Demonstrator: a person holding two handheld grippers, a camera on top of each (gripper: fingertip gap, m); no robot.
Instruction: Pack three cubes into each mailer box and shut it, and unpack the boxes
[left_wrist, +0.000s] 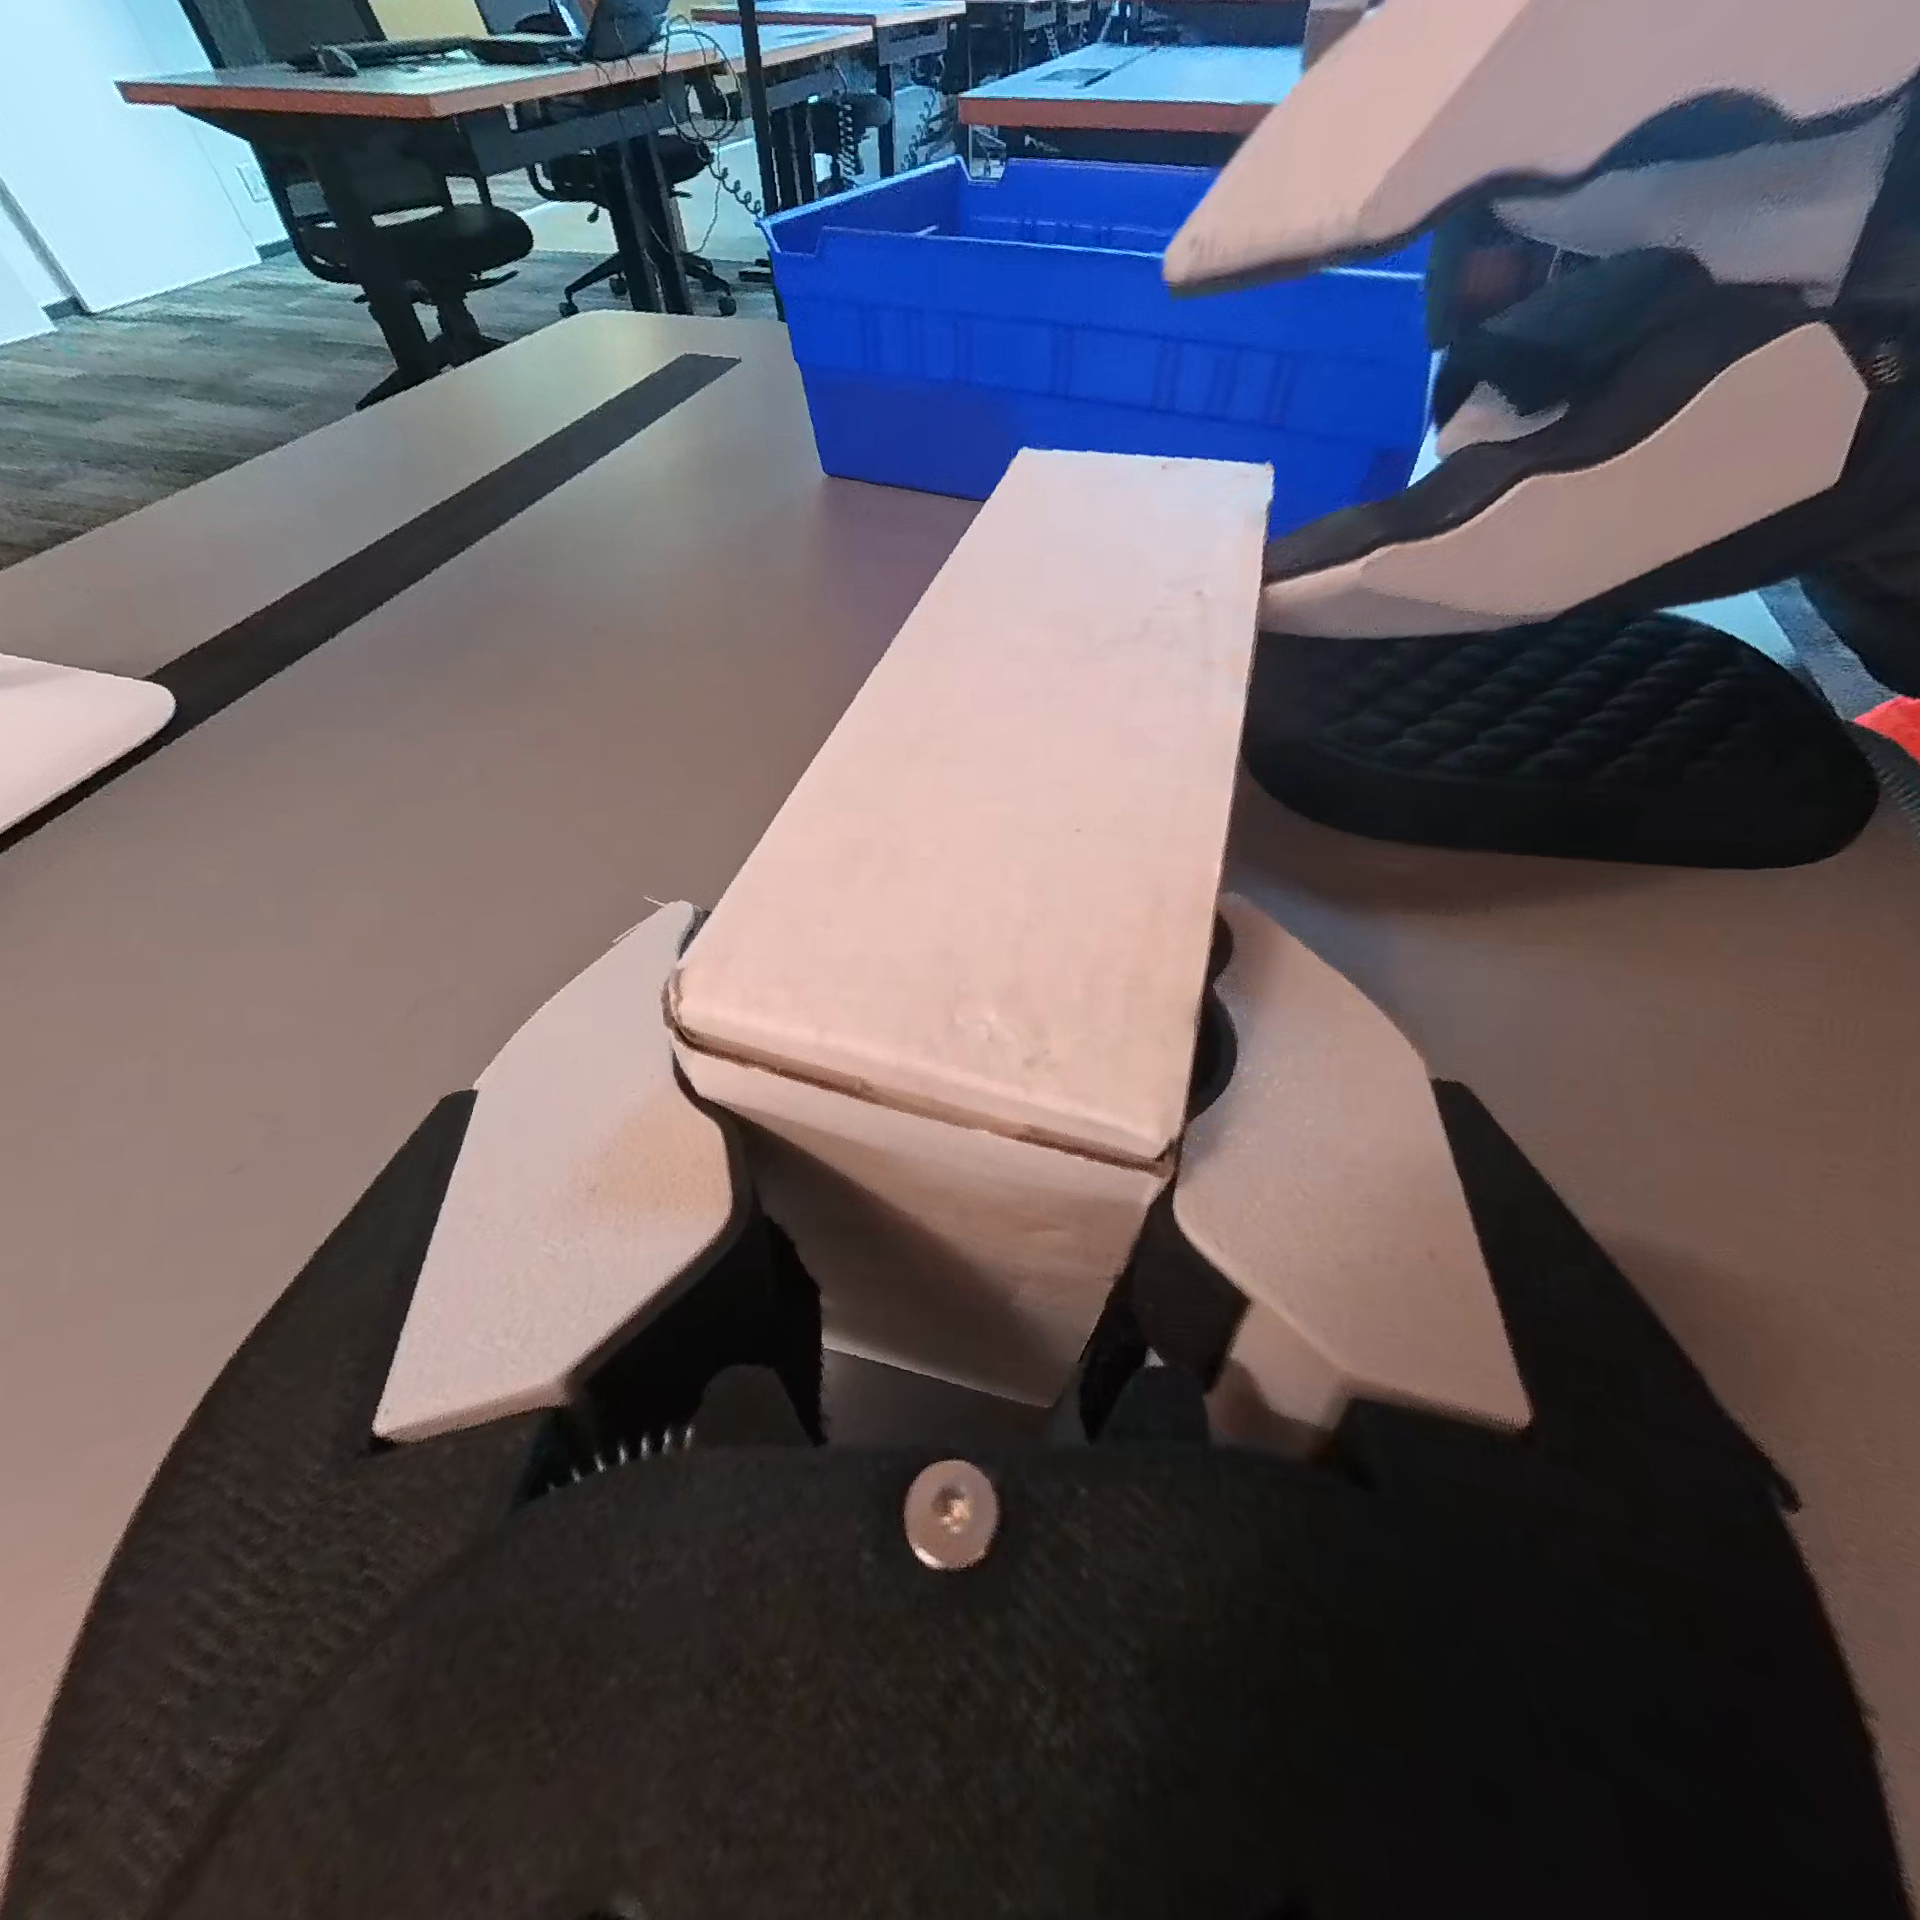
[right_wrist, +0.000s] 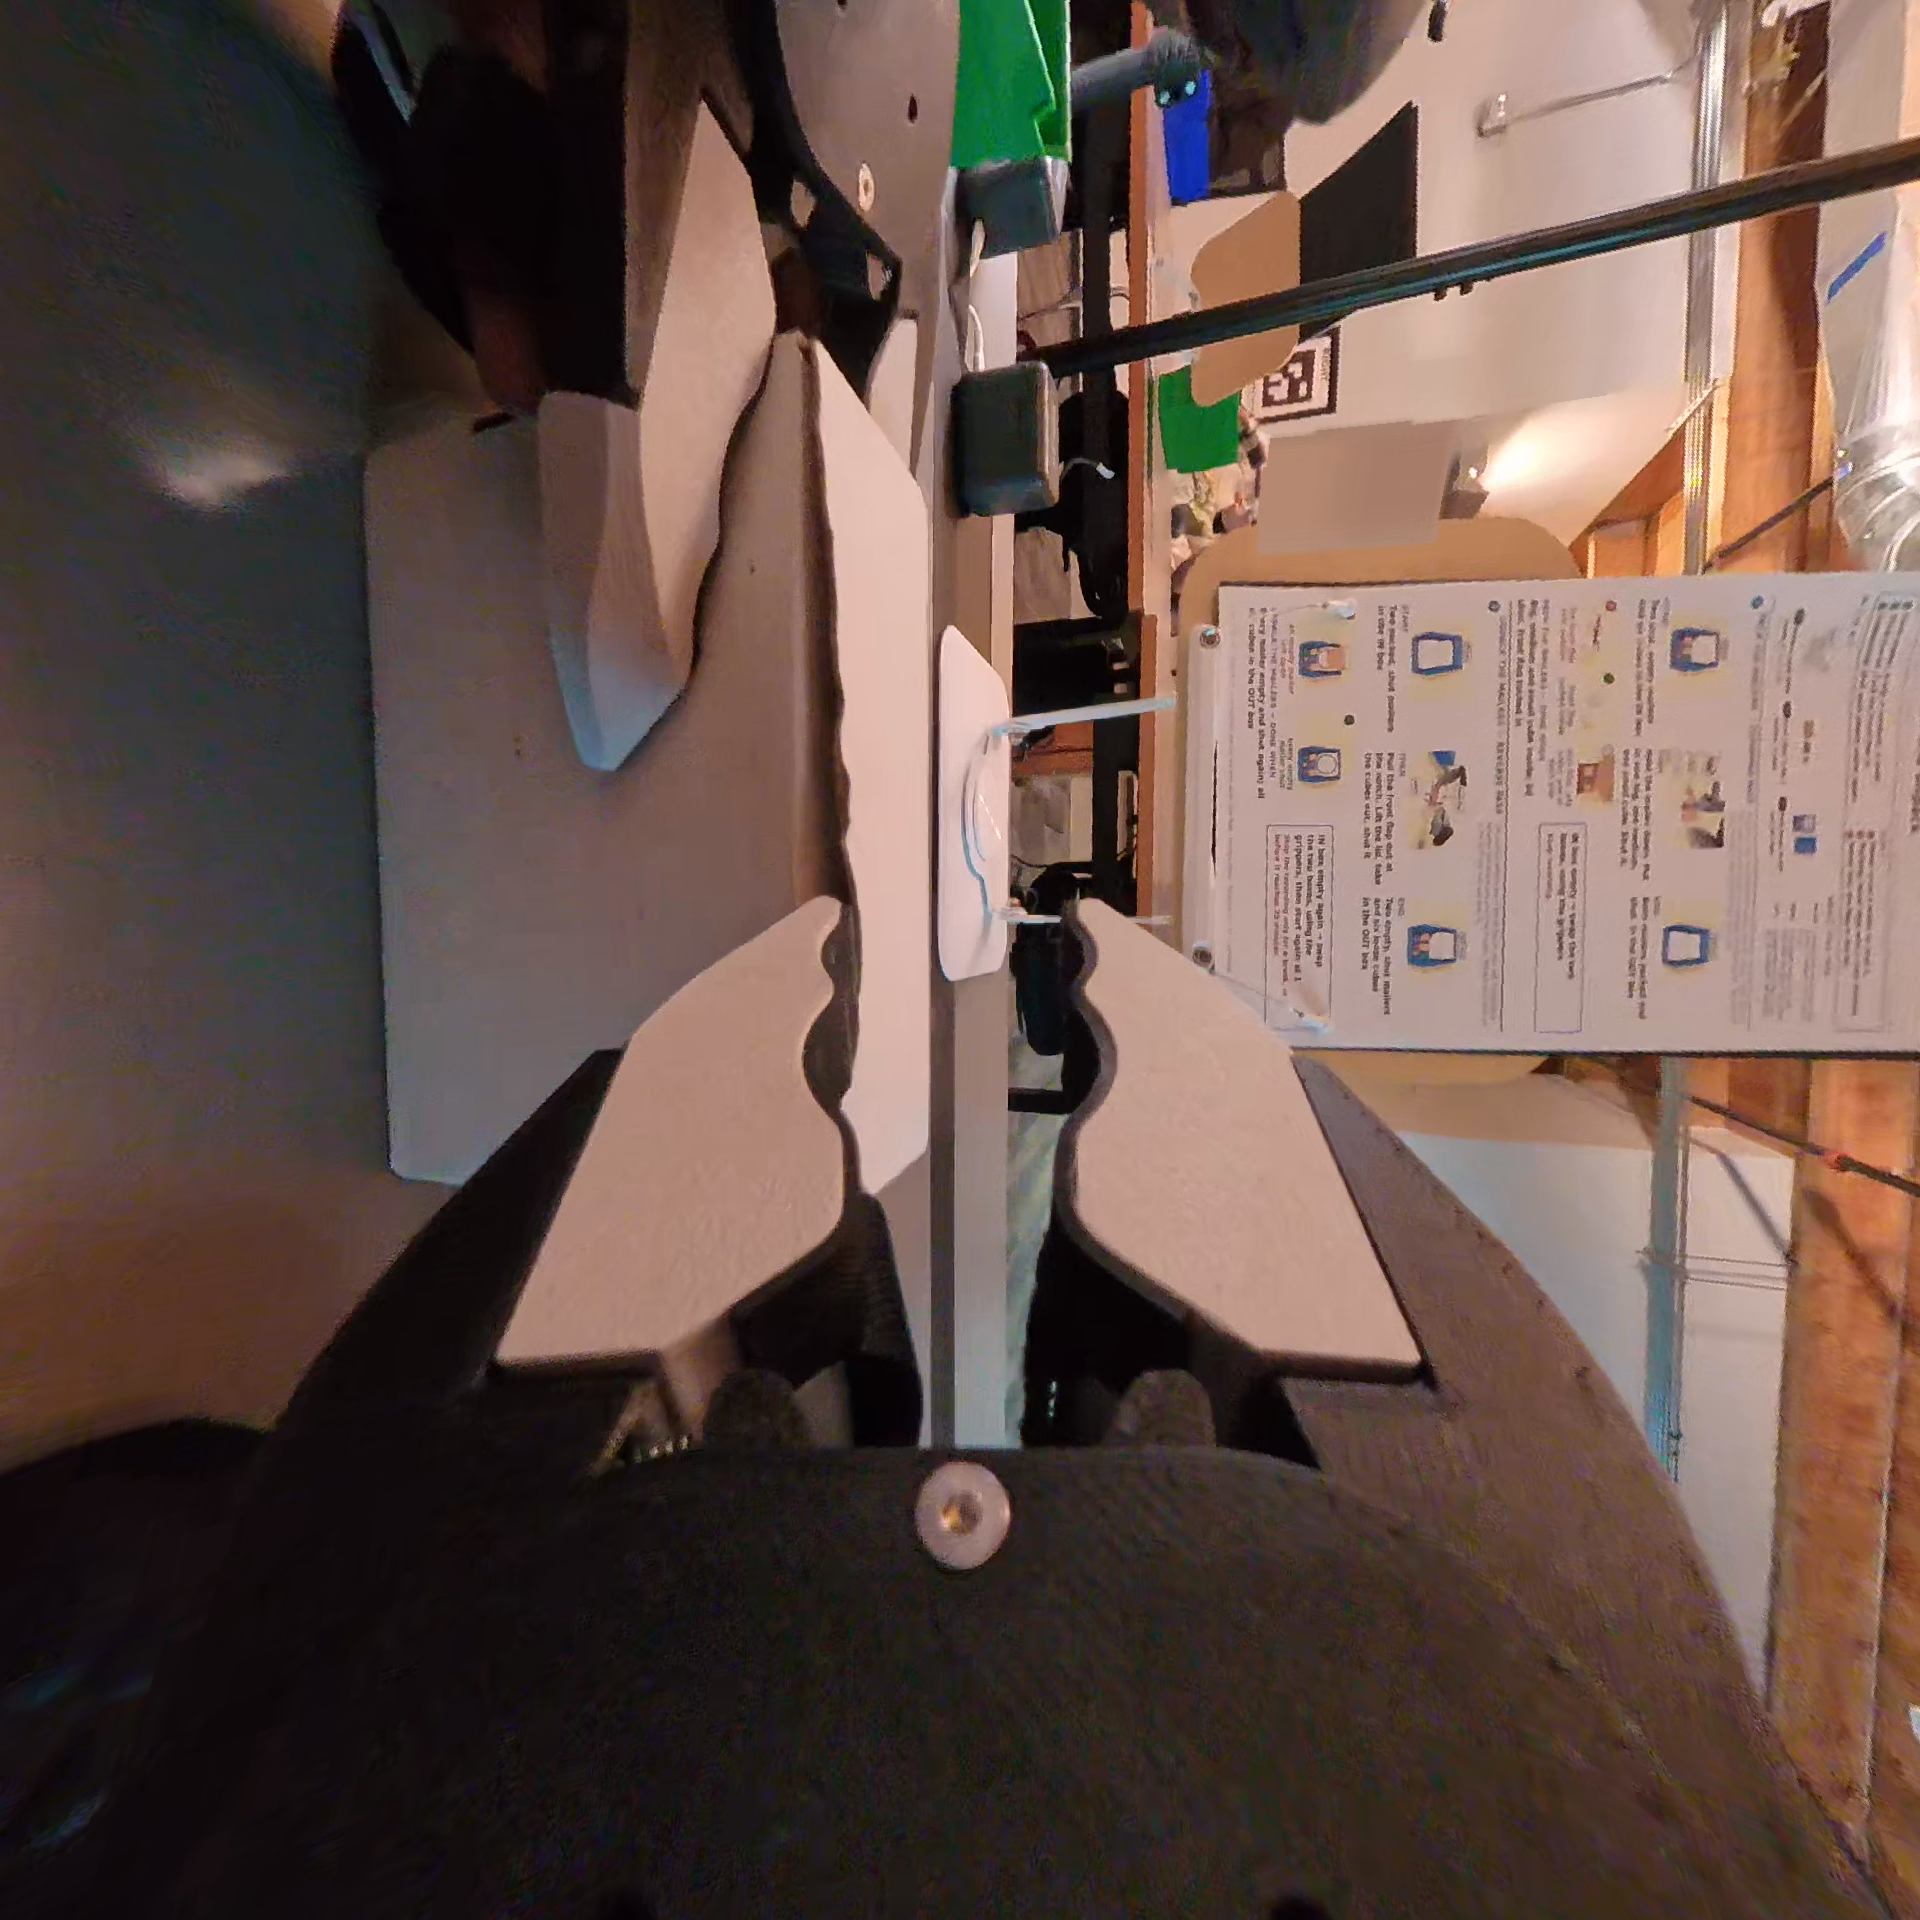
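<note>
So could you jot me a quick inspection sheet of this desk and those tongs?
Surface: grey-brown table with a dark strip.
Job's things: closed white mailer box, held at its near end; blue bin behind it; no cubes seen.
Clutter: black mesh pad; white flat piece at the left edge.
Grippers: left tongs shut on the box; right tongs open at its far end.
Cables: coiled cord under a far desk.
Surroundings: office desks, chairs, instruction poster.
</note>
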